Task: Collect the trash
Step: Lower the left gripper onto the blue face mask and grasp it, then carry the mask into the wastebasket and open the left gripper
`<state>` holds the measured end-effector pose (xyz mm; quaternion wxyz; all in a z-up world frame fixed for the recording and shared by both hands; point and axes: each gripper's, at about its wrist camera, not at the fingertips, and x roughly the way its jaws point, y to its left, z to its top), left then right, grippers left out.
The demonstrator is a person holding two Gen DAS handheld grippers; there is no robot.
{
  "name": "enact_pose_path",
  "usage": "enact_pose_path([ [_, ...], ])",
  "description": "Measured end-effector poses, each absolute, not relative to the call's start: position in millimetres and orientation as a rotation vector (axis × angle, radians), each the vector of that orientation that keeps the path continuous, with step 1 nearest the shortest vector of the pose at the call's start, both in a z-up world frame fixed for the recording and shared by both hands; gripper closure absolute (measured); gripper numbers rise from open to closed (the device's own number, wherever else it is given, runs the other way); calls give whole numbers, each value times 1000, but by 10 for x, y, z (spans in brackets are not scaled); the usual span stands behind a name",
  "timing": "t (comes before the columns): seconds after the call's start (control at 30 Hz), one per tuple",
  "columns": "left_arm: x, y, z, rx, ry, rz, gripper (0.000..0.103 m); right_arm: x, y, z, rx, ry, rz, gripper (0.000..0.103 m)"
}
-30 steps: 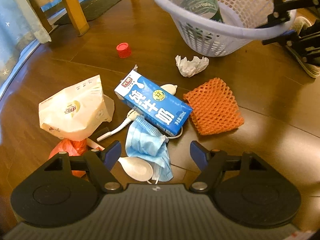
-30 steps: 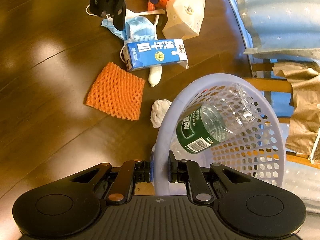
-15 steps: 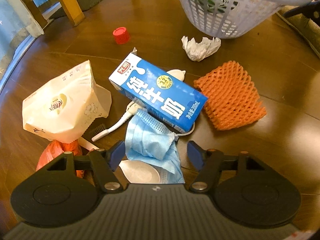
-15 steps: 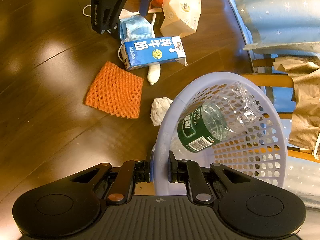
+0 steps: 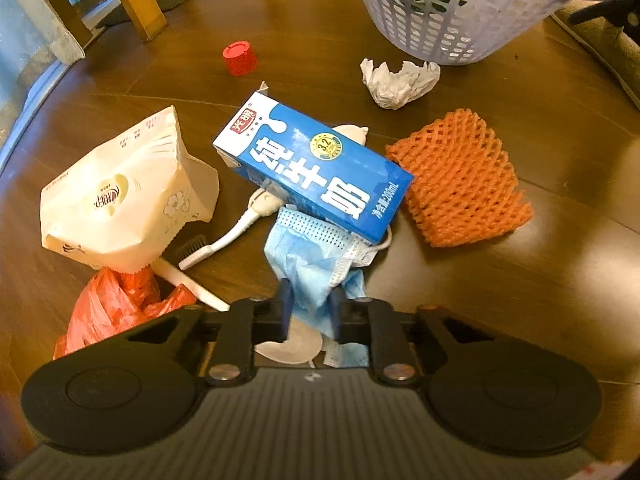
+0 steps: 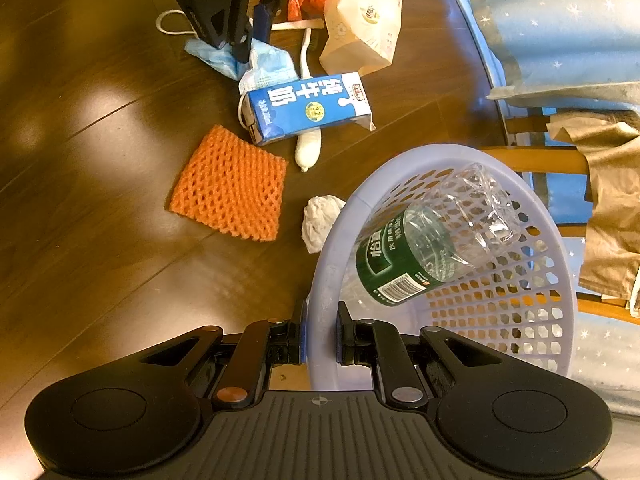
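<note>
A blue face mask point(image 5: 308, 256) lies on the dark wooden surface, partly under a blue milk carton point(image 5: 320, 184). My left gripper point(image 5: 310, 306) is down over the mask's near end. Its jaws are closing and the bunched mask is pinched between the pads. A white spoon point(image 5: 288, 346) lies just under them. My right gripper point(image 6: 320, 336) is shut on the rim of the lilac mesh basket point(image 6: 332, 248), which is tilted and holds a clear bottle with a green label point(image 6: 432, 248).
Around the carton lie an orange foam net point(image 5: 460, 184), a crumpled tissue point(image 5: 396, 80), a red cap point(image 5: 239, 57), a cream paper pack point(image 5: 120, 200), a red plastic bag point(image 5: 108, 308) and a toothbrush point(image 5: 224, 242). Wooden chair legs point(image 5: 136, 4) stand beyond the surface's edge.
My left gripper sank onto the mask, and its jaws went from wide apart to pinched on the mask. The right gripper and the basket kept still.
</note>
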<state>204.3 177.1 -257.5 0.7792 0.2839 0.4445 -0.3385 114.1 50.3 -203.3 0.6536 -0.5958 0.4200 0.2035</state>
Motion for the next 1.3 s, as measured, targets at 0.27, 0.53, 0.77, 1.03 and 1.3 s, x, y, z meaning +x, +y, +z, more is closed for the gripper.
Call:
enact_pose_path([
  [0.27, 1978, 1855, -2327, 556, 1016, -719, 99, 1132, 492, -2036, -1342, 964, 468, 94],
  [0.53, 1951, 2009, -1947, 502, 1032, -700, 99, 1181, 489, -2035, -1336, 963, 470, 94],
  [0.77, 1875, 2121, -1579, 478, 1021, -685, 99, 1166, 480, -2037, -1338, 963, 475, 94],
  [1.03, 1812, 2095, -1096, 425, 959, -695, 99, 1154, 482, -2042, -1347, 958, 473, 94],
  [1.3, 1851, 1932, -646, 366, 875, -733, 99, 1136, 491, -2054, -1355, 957, 478, 94],
])
